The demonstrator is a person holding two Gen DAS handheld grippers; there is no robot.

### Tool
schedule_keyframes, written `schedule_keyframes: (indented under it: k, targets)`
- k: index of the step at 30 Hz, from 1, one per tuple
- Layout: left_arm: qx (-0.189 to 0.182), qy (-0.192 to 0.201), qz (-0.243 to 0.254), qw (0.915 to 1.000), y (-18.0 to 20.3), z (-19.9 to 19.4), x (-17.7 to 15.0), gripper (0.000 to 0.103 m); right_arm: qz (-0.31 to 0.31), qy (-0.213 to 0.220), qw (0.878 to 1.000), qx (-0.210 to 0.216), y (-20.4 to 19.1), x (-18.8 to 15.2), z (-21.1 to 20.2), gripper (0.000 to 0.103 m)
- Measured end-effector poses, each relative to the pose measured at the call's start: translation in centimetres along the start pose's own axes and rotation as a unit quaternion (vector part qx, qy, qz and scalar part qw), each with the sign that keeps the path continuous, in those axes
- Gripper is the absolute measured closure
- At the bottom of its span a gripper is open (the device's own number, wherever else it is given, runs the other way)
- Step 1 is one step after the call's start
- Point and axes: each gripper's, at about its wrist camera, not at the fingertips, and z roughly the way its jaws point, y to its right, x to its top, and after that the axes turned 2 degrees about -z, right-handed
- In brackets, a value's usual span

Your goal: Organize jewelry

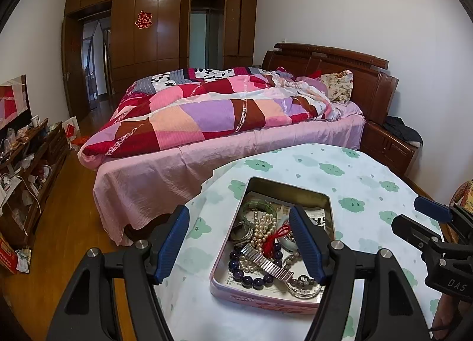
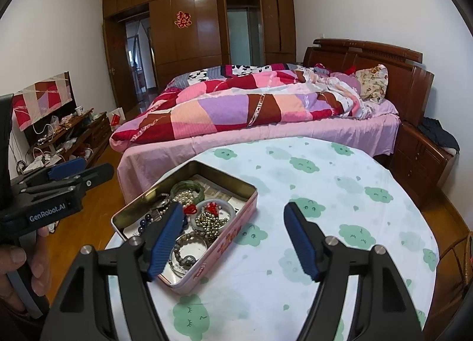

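A pink metal tin (image 1: 263, 299) sits on a round table with a white cloth printed with green clouds (image 1: 369, 181). It holds a heap of jewelry: a pearl necklace (image 1: 264, 227), dark purple beads (image 1: 251, 277), a silver watch band (image 1: 266, 261), a green bangle (image 1: 260, 206) and a red cord (image 1: 276, 237). My left gripper (image 1: 239, 216) is open and empty, hovering above the tin. My right gripper (image 2: 233, 216) is open and empty, just right of the tin (image 2: 233, 233), its left finger over the tin's near end. The left gripper also shows at the left of the right wrist view (image 2: 79, 169).
A bed with a pink sheet and patchwork quilt (image 1: 207, 110) stands behind the table. A wooden nightstand (image 1: 387, 145) is at the right. A cluttered low cabinet (image 1: 26, 163) lines the left wall. A wicker chair edge (image 2: 458, 261) is at the right.
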Motion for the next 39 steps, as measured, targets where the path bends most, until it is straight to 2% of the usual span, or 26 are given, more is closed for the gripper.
schedule_keyframes:
  k: [39]
  targets:
    - [0.004,-0.006,-0.002,1.0,-0.13,0.17,-0.46,0.032,-0.003,-0.002,1.0,0.0,-0.2,-0.36,0.22,0.027]
